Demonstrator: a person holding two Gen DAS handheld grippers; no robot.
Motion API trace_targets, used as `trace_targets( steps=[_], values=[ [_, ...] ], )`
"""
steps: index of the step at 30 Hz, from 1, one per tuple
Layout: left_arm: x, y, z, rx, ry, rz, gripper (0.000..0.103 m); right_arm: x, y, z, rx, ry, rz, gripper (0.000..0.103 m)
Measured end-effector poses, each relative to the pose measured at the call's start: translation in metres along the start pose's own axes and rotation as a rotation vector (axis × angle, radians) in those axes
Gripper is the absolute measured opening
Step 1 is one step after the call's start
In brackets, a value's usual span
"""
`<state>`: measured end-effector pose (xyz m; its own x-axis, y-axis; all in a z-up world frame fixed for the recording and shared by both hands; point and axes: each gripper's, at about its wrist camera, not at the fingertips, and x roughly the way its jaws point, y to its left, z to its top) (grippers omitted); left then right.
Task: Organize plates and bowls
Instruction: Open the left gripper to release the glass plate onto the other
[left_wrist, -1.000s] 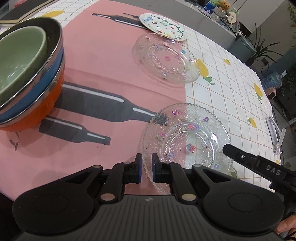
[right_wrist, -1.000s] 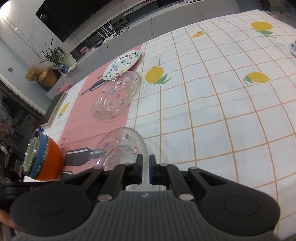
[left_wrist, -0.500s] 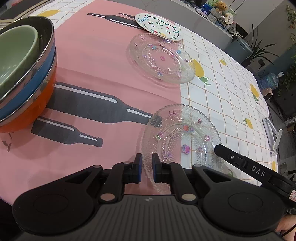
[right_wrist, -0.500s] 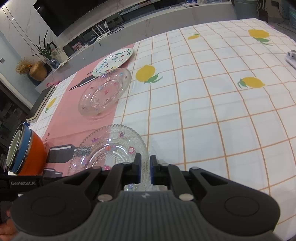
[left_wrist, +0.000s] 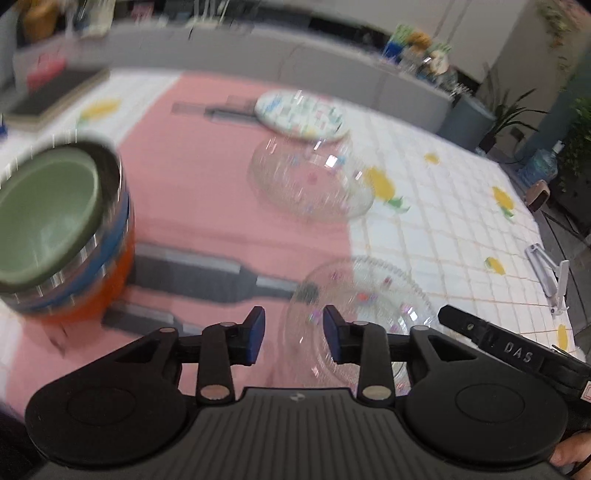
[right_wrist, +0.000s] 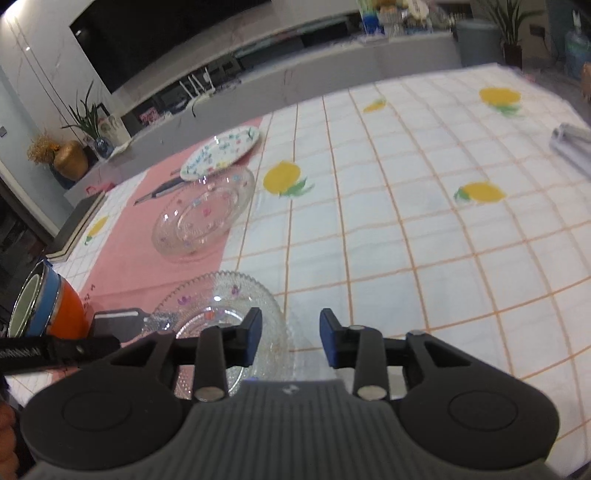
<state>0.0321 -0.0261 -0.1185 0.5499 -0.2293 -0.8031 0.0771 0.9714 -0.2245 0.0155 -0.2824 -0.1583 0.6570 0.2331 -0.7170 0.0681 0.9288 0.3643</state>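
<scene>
**Three plates, three nested bowls, both grippers parted**

Three plates lie on the desk (right_wrist: 406, 236), which wears a white checked cloth with lemons and a pink runner (left_wrist: 207, 177) printed with dark bottles. Two of the plates are clear glass with small coloured flowers. The near glass plate (right_wrist: 225, 299) sits straddling the edge of the runner, just beyond both grippers. The far glass plate (right_wrist: 205, 218) lies further up the runner's edge. Behind it, overlapping its far rim as seen from both wrists, is one white painted plate (right_wrist: 221, 151).

One stack of three bowls stands at the left on the runner, well apart from the plates: a green bowl (left_wrist: 44, 221) nested in a blue bowl (left_wrist: 122, 221), which rests in an orange bowl (left_wrist: 107, 291).

Two grippers are in view. The left gripper (left_wrist: 293, 338) has just been opening; its fingers stand apart, with the near plate's rim seen through the gap but not pressed by either pad. The right gripper (right_wrist: 290, 339) has likewise just been opening; its fingers are apart at the same plate's right edge, gripping nothing. The left-wrist view is blurred.
</scene>
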Motion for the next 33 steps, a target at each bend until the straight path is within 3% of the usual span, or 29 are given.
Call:
trace_targets(
  steps=[4,9,11,14,18,27,33],
  values=[
    [-0.016,-0.009,0.007,0.018,-0.073,-0.032,0.041,-0.015,0.009,-0.001,-0.053,-0.073,-0.031,0.042],
    [-0.031,-0.02,0.017,0.008,-0.151,-0.067,0.041,-0.027,0.019,0.002,-0.088,-0.098,-0.073,0.047],
    [-0.034,-0.025,0.022,0.017,-0.177,-0.064,0.041,-0.032,0.02,0.007,-0.078,-0.11,-0.081,0.047],
    [-0.036,-0.03,0.029,0.026,-0.218,-0.048,0.041,-0.039,0.025,0.017,-0.08,-0.147,-0.093,0.061],
    [-0.035,-0.031,0.041,0.001,-0.264,-0.03,0.041,-0.042,0.032,0.036,-0.079,-0.198,-0.092,0.062],
    [-0.01,-0.012,0.063,-0.105,-0.256,-0.053,0.041,-0.007,0.042,0.08,-0.07,-0.205,-0.076,0.061],
    [0.021,-0.006,0.071,-0.143,-0.207,-0.029,0.042,0.034,0.052,0.104,-0.095,-0.153,-0.013,0.061]
  ],
)
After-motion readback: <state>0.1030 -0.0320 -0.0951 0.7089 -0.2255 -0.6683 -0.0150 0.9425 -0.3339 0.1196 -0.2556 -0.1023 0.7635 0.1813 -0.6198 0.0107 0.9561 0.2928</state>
